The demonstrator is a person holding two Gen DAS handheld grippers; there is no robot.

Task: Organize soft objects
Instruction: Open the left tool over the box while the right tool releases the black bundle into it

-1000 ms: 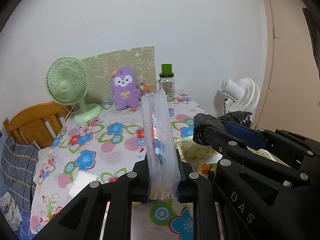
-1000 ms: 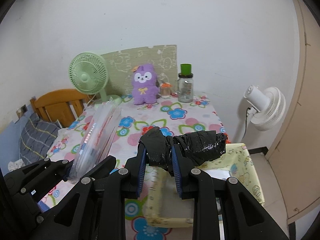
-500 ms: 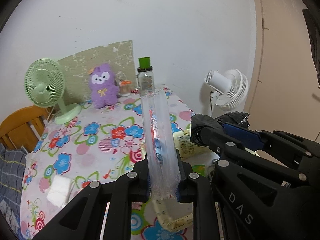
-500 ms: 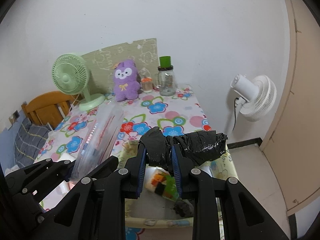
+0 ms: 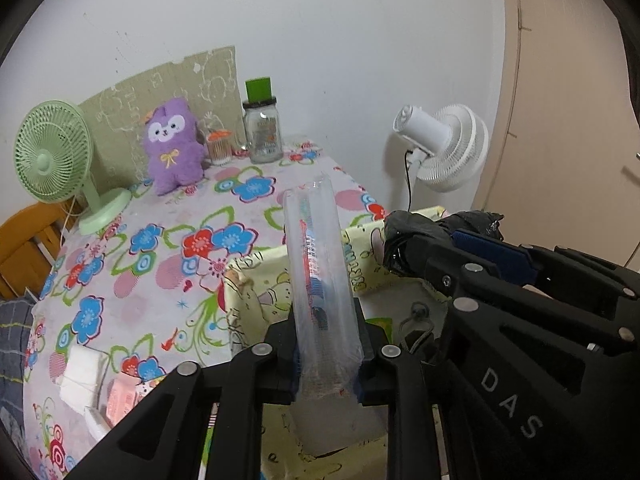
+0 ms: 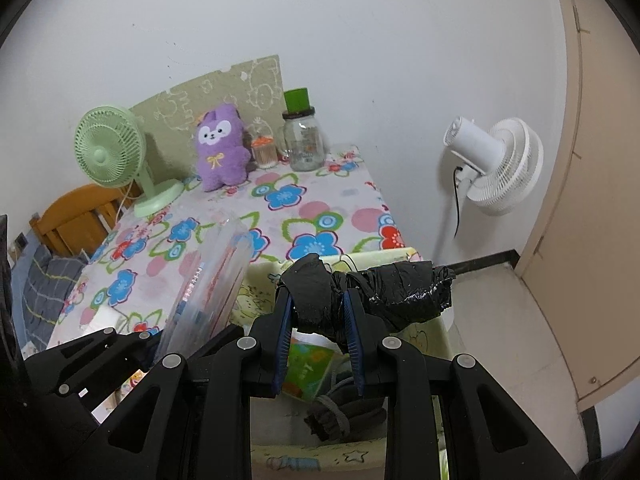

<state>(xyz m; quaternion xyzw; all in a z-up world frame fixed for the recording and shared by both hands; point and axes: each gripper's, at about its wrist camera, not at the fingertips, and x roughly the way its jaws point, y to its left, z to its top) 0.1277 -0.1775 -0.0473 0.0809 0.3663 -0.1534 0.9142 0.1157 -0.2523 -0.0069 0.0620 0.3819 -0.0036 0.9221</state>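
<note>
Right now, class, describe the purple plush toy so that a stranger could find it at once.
Start at the floral tablecloth and follow it back to the white wall. There, between the pale green desk fan and the green-lidded glass jar, sits the purple plush toy. It alone is furry, with a white face.

We see a glossy clear plastic pack [image 5: 320, 280], a crinkled shiny black plastic bag [image 6: 384, 292], a fuzzy purple plush toy [image 5: 173, 146], smooth floral cloth on the counter [image 5: 132, 280], and a glass jar [image 5: 262, 136].

"DAS" is printed in grey letters on the right gripper [image 5: 394, 248] arm. Print on the bin [image 5: 356, 256] rim cannot be read.
</note>
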